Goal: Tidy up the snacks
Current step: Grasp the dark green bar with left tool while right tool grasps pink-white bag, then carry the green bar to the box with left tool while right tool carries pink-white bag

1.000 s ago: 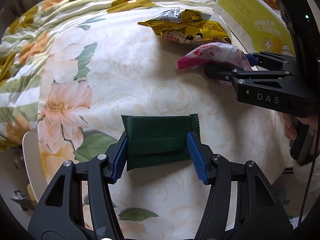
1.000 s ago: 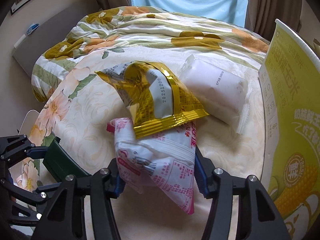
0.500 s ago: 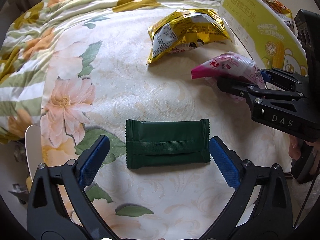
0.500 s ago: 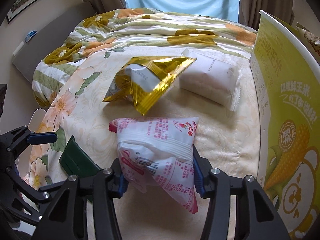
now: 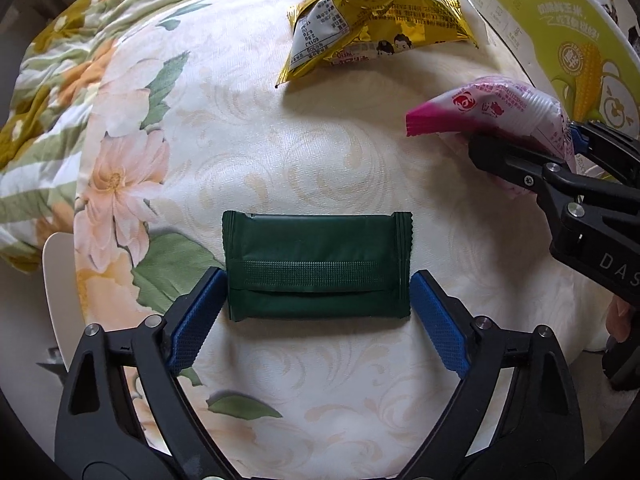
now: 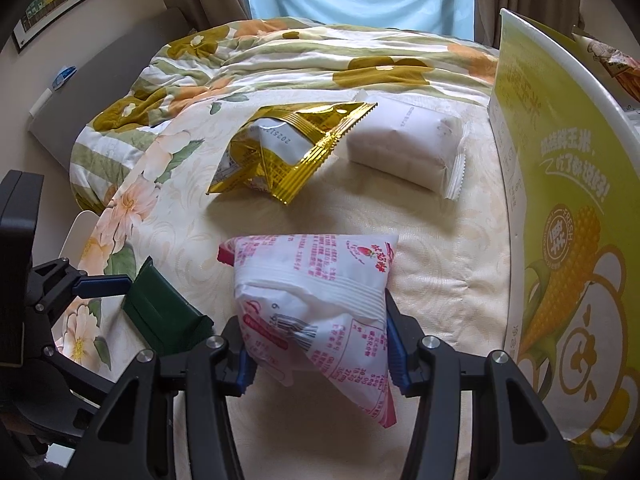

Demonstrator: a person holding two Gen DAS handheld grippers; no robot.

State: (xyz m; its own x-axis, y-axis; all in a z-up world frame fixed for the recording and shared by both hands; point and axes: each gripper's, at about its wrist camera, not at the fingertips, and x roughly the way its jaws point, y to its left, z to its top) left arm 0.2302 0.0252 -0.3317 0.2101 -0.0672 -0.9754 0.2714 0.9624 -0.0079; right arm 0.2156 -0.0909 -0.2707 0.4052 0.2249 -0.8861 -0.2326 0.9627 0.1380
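A: Near field, left wrist view. The left claw (image 5: 318, 312) points steeply down, its blue pads (image 5: 196, 322) flanking the green packet (image 5: 318, 266) at lower centre; its jaws are closing, the packet between them, the pads at or just short of its two short ends. The packet lies flat on the bed (image 5: 248, 140).

B: Advice for that grasp?

A: The observer judges the claw should settle squarely so both pads meet the crimped ends together; an uneven close would likely skid the packet across the cover.

B: And the other side?

A: Right wrist view, bottom centre: the right claw (image 6: 314, 350) is clamped on the pink-and-white pouch (image 6: 316, 300), which puffs up between the pads. It should stay pinched at the body, not the seam, so it does not slip out.

B: Farther out?

A: Mid-frame, the gold snack bag (image 6: 288, 148) lies crumpled, touching or overlapping the white wrapped pack (image 6: 404, 146) to its right. At the right edge stands the yellow corn-print box (image 6: 560, 208), the probable destination; its inside is hidden. Beyond, a rumpled floral quilt (image 6: 304, 56).
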